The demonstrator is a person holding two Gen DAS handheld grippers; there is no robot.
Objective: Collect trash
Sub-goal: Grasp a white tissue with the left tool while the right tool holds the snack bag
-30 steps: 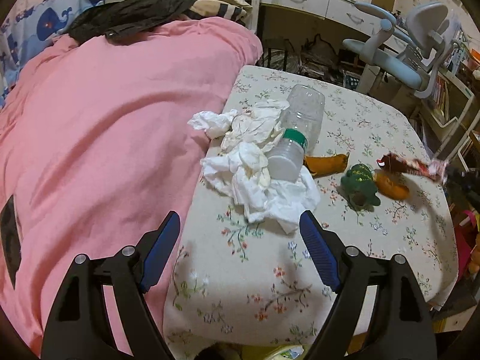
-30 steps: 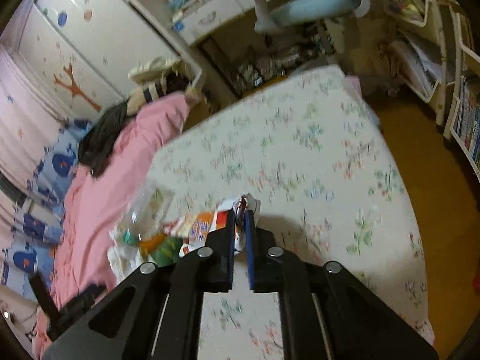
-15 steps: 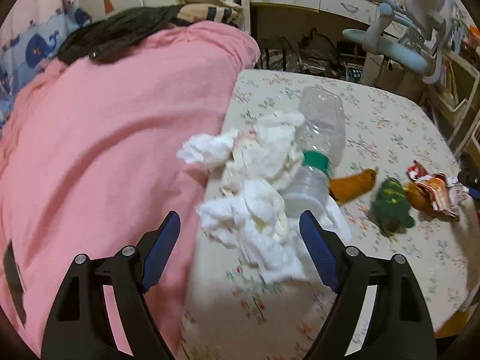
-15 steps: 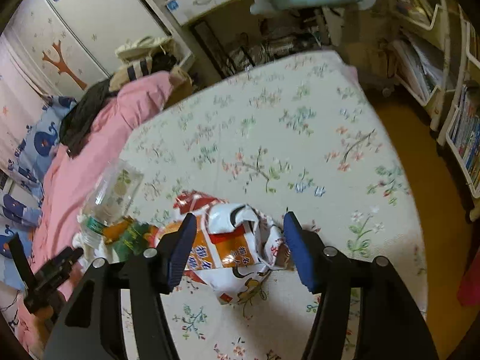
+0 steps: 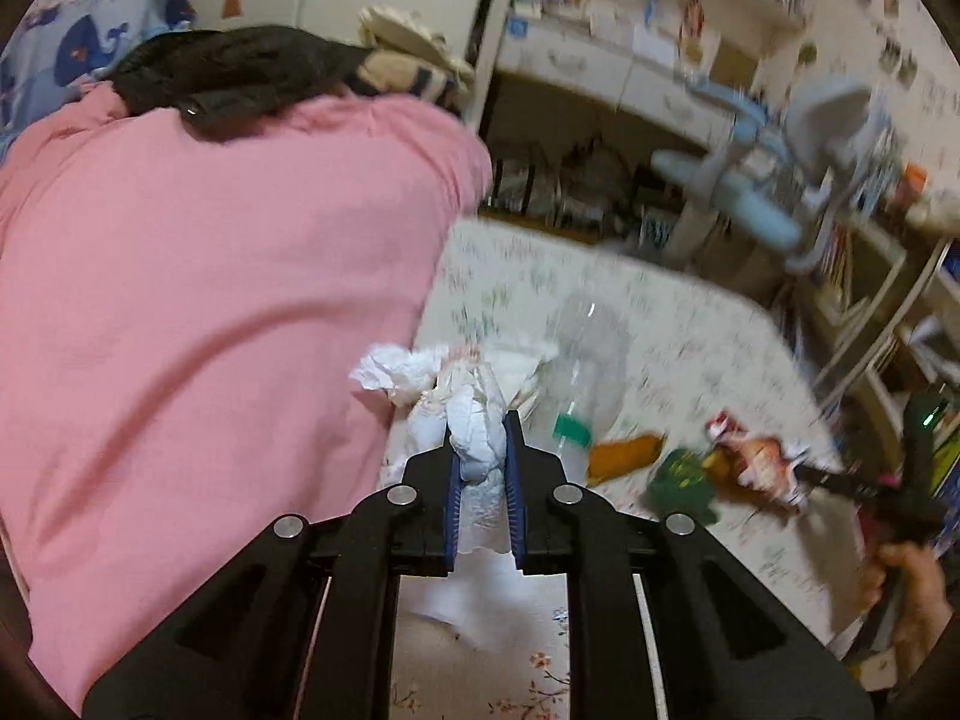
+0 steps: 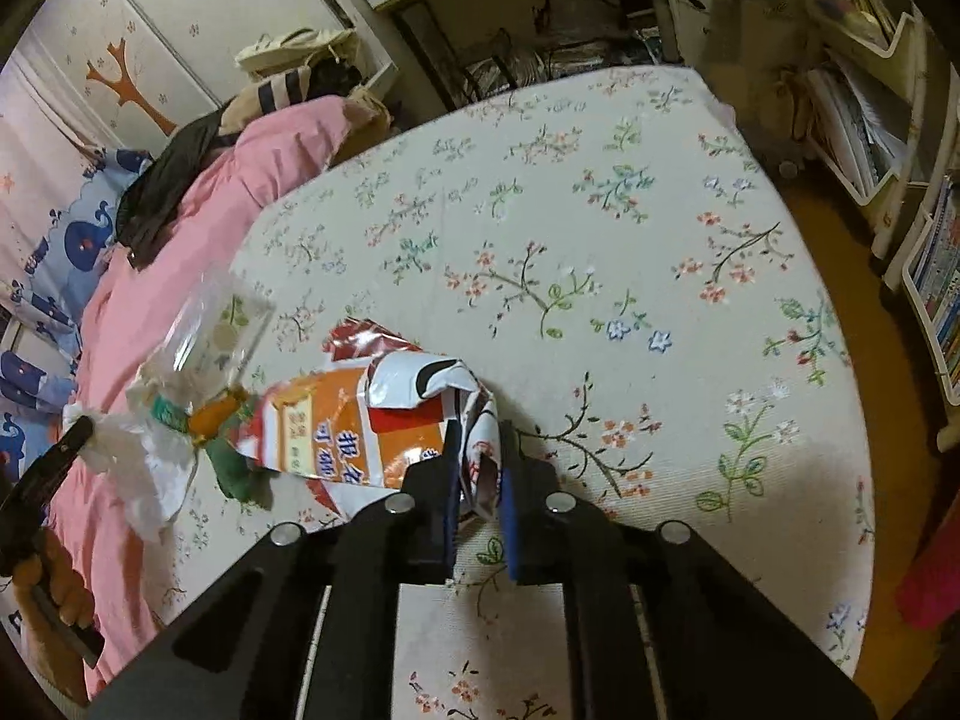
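Note:
A heap of crumpled white tissue (image 5: 414, 372) lies at the left edge of the floral tablecloth (image 6: 600, 210). My left gripper (image 5: 480, 438) is closing, and its blue pads pinch a wad of that tissue. A clear plastic bottle (image 5: 585, 354) with a green cap lies just right of the heap, with an orange peel (image 5: 624, 453) and a green scrap (image 5: 681, 483) beyond. My right gripper (image 6: 479, 456) is closing too, its pads squeezing one crumpled end of the orange and white snack wrapper (image 6: 336, 420).
A pink blanket (image 5: 210, 300) with a black garment (image 5: 228, 72) on it borders the table's left side. A pale blue desk chair (image 5: 780, 180) and desk stand behind the table. Bookshelves (image 6: 888, 138) line the right wall.
My left gripper moved forward onto the tissue heap and its wide jaws came together on a wad. My right gripper let the wrapper down, opened over it, then closed on it again.

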